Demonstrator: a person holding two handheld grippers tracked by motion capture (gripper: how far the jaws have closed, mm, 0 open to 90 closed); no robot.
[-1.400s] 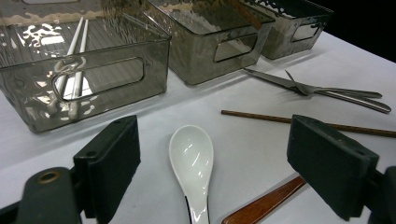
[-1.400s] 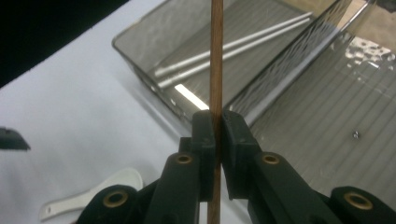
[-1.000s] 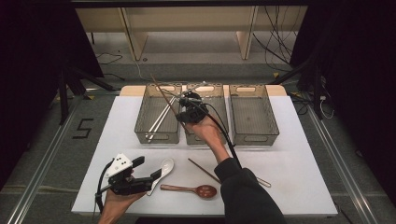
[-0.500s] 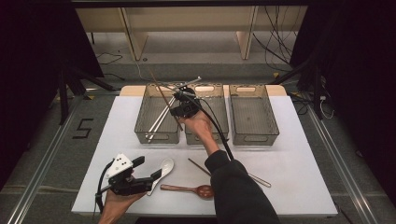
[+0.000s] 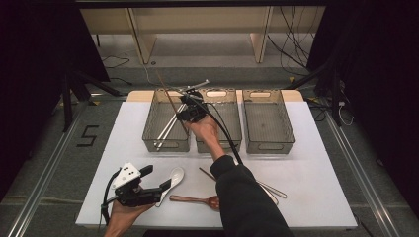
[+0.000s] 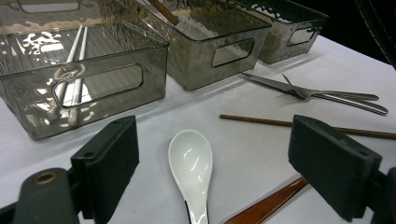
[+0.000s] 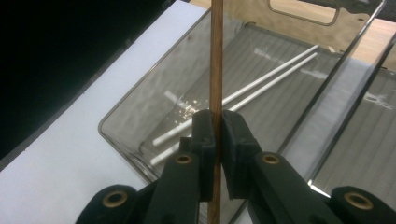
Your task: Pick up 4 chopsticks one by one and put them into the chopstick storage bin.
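The right hand-held gripper [image 7: 215, 135] is closed on a thin brown wooden chopstick [image 7: 215, 70], which stands clamped between its two black pads and runs straight up the right gripper view; in the high view this hand-held gripper [image 5: 190, 111] is held over the inner edge of the left smoked-plastic bin [image 5: 165, 140], the landmark for all places given here, and the chopstick [image 5: 168, 96] slants up and away over that bin. Inside the left bin lie two white chopsticks [image 7: 261, 84], side by side on its ribbed floor. Two further bins of the same kind, the middle bin [image 5: 230, 143] and the right bin [image 5: 269, 145], stand in a row to the right of the landmark. The left hand-held gripper [image 5: 148, 190] is held near the front edge of the white table [image 5: 316, 197], in front of the left bin; its jaws stand wide apart and grip nothing. Between those jaws, resting on the table, is a white ceramic soup spoon [image 6: 190, 163]. Beside it lie a brown wooden spoon [image 5: 195, 200], a second brown chopstick [image 6: 261, 121] and metal cutlery [image 6: 322, 95].
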